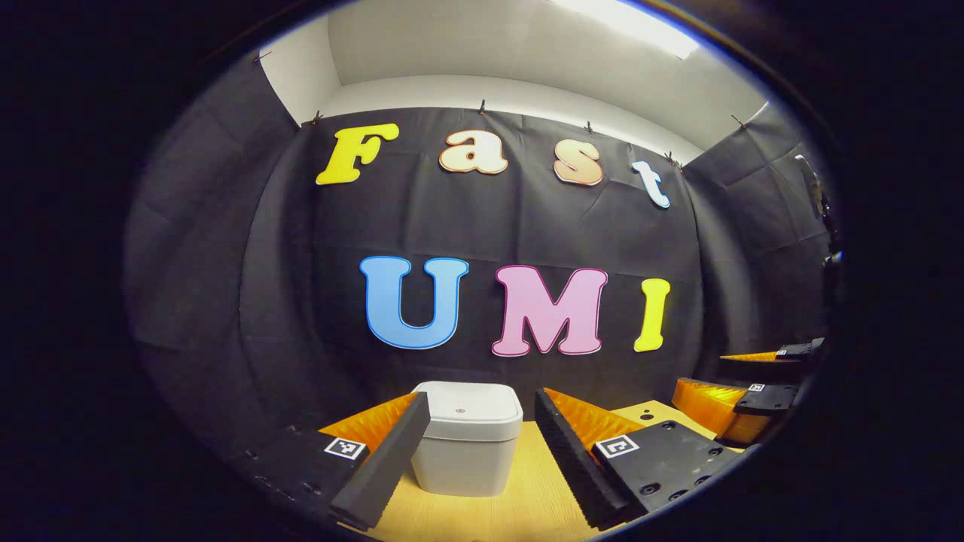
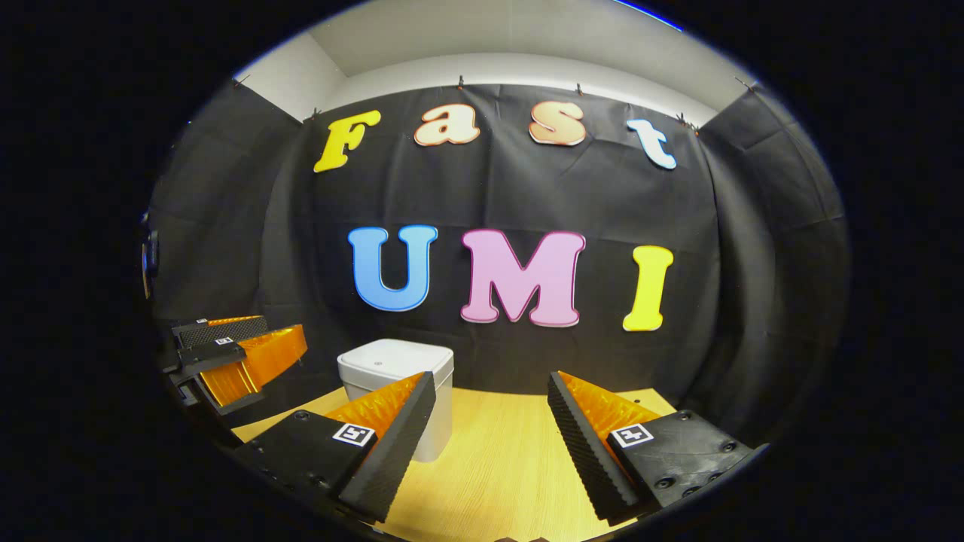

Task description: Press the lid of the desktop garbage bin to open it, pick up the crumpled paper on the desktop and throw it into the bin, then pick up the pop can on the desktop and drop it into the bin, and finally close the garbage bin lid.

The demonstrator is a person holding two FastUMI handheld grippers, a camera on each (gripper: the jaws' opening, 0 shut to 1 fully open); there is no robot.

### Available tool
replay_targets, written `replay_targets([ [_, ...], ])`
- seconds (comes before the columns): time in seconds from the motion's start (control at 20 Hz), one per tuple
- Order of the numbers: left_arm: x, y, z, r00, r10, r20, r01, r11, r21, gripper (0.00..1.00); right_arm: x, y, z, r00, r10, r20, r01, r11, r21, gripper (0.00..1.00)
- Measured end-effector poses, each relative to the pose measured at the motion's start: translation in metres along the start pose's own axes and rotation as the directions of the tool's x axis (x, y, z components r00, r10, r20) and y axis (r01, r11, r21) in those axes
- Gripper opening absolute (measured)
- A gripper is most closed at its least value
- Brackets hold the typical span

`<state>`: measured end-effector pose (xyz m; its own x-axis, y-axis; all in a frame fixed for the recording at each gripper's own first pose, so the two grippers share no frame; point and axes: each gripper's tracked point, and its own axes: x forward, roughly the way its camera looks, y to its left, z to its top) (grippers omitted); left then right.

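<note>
Two grippers are held above a light wood-grain tabletop, in front of the black cloth wall of the booth. In the left gripper view, the left gripper is seen with its fingers spread wide apart and nothing between them but air; through the gap a small white square plastic garbage bin is seen, standing upright on the tabletop close to the cloth wall, with its flat lid down and shut. The bin's left side is partly covered by the near finger, though contact cannot be judged. At the right edge of that view the right gripper is seen farther off, its two fingers apart. In the right gripper view, the right gripper is likewise shown with its fingers well apart and nothing clamped, over bare tabletop. The white bin is placed to the left of its centre line, partly behind the left-hand finger, its lid closed. The left gripper is seen at the left edge of this view, raised above the tabletop level, with its fingers parted.
</note>
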<state>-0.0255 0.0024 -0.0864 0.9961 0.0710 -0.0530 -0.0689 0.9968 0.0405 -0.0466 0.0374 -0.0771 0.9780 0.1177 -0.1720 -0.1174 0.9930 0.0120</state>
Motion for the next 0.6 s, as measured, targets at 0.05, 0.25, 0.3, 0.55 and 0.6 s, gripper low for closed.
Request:
replay_targets([
  [0.05,0.001,0.0,-0.001,1.0,0.0,-0.001,0.0,1.0,-0.004,0.95,-0.001,0.003,0.002,1.0,0.004,0.014,-0.004,1.0,-0.003,0.97],
  [0.25,0.0,-0.005,-0.006,1.0,-0.006,-0.013,0.005,0.999,-0.037,0.95,-0.001,0.006,0.002,1.0,0.018,0.016,-0.019,1.0,0.018,0.97],
  [0.3,0.001,-0.004,-0.006,1.0,-0.008,-0.01,0.008,0.999,-0.035,0.95,0.0,0.005,0.003,1.0,0.016,0.019,-0.016,1.0,0.016,0.97],
  [0.55,0.006,0.001,0.001,1.0,-0.009,0.012,0.009,1.0,-0.009,0.95,0.005,0.006,0.01,0.999,0.017,0.031,-0.018,1.0,0.02,0.97],
  [0.6,0.007,0.003,0.002,1.0,-0.006,0.016,0.006,1.0,-0.009,0.95,0.005,0.006,0.012,0.999,0.016,0.036,-0.017,1.0,0.016,0.97],
])
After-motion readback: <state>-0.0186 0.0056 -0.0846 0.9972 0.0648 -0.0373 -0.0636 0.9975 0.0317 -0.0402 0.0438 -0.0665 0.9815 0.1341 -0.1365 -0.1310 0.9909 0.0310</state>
